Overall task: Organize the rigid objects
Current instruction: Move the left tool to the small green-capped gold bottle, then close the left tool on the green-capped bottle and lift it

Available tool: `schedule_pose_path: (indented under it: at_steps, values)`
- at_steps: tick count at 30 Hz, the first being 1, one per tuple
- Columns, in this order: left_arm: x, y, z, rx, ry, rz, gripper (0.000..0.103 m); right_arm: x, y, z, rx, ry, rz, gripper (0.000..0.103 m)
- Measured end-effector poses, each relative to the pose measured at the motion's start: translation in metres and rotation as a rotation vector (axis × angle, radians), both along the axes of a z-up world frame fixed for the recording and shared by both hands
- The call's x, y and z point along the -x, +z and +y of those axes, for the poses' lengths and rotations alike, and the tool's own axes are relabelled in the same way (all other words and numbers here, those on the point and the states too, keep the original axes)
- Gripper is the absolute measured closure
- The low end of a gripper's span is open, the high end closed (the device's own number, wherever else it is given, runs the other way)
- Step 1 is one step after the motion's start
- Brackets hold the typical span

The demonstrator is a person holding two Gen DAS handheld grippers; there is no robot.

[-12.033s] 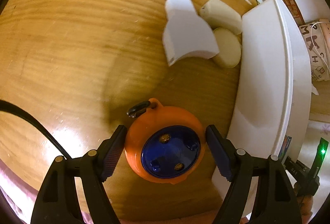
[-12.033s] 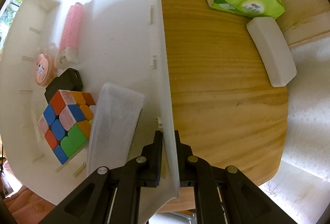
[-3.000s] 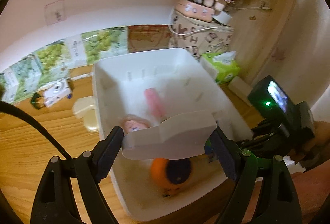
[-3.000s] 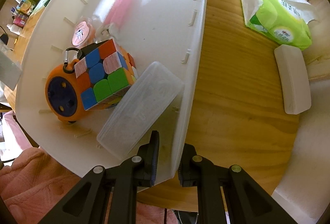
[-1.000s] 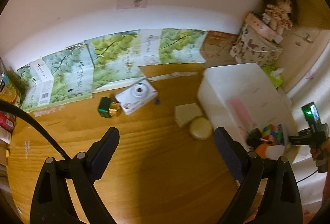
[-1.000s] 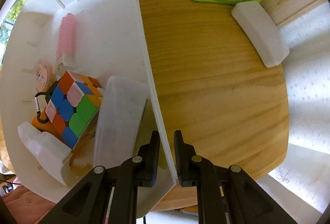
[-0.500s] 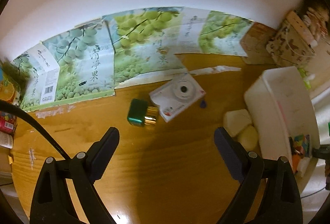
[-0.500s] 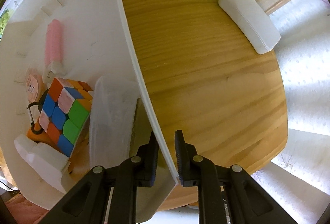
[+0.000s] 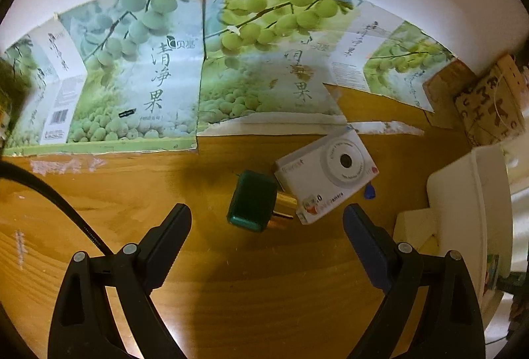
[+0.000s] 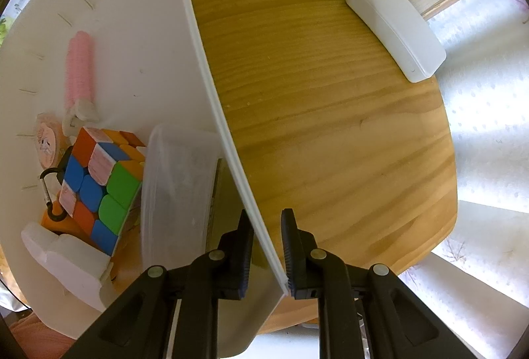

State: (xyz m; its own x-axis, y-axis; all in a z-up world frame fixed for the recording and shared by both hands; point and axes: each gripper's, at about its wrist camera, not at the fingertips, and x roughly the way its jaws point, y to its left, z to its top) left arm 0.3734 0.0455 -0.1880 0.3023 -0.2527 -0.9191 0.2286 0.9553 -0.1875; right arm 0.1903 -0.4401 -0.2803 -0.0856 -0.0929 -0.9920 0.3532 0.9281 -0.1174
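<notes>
Two loose things are lying ahead of the left hand-held gripper, which is hovering wide open and empty over the table: a green bottle and a white toy camera, touching, near the table's back edge. The bottle's long axis is running toward the camera, gold cap first. Judging by this, fetching the bottle is next, needing a descent straddling it. Beside the table's right edge, the right hand-held gripper is loosely straddling the white bin's wall, steadying it; a cube is lying inside.
</notes>
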Motion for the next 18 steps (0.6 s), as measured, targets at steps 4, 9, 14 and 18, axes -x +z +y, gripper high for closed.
schedule_pose_path:
  at_steps: [4, 9, 14, 18]
  values:
    - [-0.004, -0.009, -0.002, -0.022, -0.005, -0.006, 0.01, -0.003, 0.0, 0.0, -0.001, -0.007, 0.005, 0.086]
    - [-0.009, -0.016, 0.001, -0.026, 0.01, -0.013, 0.01, -0.005, 0.001, -0.001, -0.001, -0.013, 0.013, 0.085]
    - [-0.011, -0.017, 0.004, -0.001, 0.023, -0.038, 0.025, -0.007, 0.002, -0.001, 0.0, -0.019, 0.018, 0.085]
    - [-0.011, -0.017, 0.007, 0.038, 0.026, -0.052, 0.037, -0.007, 0.002, -0.002, 0.002, -0.023, 0.018, 0.085]
